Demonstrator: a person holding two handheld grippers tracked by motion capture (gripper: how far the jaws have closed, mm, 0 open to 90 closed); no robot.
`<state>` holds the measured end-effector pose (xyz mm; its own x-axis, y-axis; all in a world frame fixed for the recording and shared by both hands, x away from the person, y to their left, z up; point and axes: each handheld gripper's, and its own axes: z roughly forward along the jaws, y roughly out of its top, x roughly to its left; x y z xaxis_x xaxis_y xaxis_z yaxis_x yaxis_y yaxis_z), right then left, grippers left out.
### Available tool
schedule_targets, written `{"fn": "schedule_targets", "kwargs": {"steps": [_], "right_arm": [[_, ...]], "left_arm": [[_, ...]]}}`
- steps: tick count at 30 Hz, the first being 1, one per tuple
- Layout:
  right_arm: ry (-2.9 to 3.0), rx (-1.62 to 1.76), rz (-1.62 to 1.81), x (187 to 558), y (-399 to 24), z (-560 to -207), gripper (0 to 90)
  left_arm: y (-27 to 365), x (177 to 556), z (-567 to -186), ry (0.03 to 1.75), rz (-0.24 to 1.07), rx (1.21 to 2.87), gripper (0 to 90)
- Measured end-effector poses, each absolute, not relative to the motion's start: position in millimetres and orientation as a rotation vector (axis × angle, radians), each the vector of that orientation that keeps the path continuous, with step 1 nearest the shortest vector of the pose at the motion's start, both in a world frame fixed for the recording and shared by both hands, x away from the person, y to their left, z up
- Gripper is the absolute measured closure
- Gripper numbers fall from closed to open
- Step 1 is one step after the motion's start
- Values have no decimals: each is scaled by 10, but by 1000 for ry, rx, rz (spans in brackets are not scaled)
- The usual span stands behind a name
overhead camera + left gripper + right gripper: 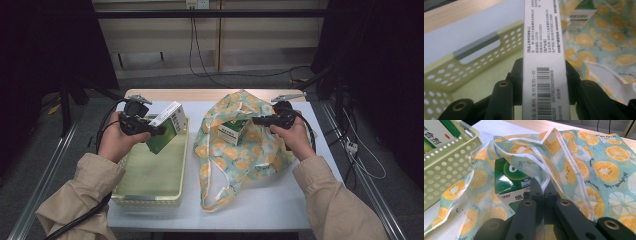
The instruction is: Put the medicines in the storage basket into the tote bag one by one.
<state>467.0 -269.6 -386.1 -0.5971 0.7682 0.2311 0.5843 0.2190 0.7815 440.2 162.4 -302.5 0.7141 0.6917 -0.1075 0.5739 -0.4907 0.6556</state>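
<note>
Boxed carton between jaws, above basket rim

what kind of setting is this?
Looks like a lab recording rig, not a home: handheld left gripper with a camera, black curtains around the table, loose cables on the floor.

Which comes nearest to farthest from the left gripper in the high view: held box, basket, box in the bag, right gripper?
1. Held box: clamped in the left gripper, over the basket.
2. Basket: directly below, on the table's left side.
3. Box in the bag: to the right, in the mouth of the fruit-print bag.
4. Right gripper: farther right, pinching the bag's edge.
</note>
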Motion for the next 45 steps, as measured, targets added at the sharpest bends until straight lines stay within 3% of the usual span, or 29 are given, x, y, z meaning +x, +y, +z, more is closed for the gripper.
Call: {"fn": "schedule_targets", "kwargs": {"steps": [12,33,45], "right_arm": [[2289,1288,1319,4664,-2679,-3852,895],[2267,1273,1332,4683,-2725,-3705,895],[2262,1262,1329,4698,-2744,-3573,896]], "left_arm": [[900,4281,-2889,763,137,2236,629],[26,4314,-3441,631,26,2377,628],[-322,4438,-3678,636,46,2419,627]]}}
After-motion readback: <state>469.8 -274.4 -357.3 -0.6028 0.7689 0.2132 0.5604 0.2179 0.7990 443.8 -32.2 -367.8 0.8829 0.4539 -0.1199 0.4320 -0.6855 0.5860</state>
